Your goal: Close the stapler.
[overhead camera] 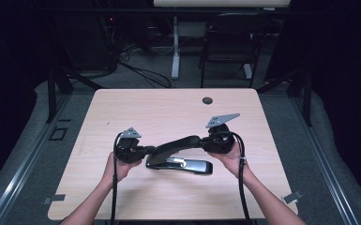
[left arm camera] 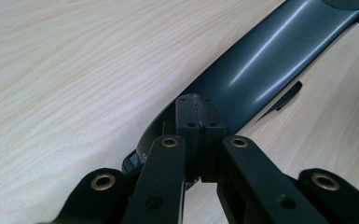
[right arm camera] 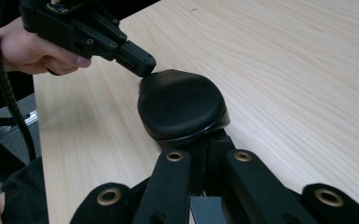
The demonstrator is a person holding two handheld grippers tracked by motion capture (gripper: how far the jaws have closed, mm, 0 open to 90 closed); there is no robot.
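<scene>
Glossy black stapler (overhead camera: 178,152) with a silver metal base, sitting on a pale bench (overhead camera: 169,108) with fine wood grain. Matte black grippers, brass rivets, grey top plates.

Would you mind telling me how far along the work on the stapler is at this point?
Done: both grippers have reached the stapler on the table. In hand: the left gripper, jaws shut, touches the low end of its black lever, and the right gripper, also shut, sits at the raised end, which stands well above the silver base. Left: probably pressing the lever down; no paper is visible.
</scene>
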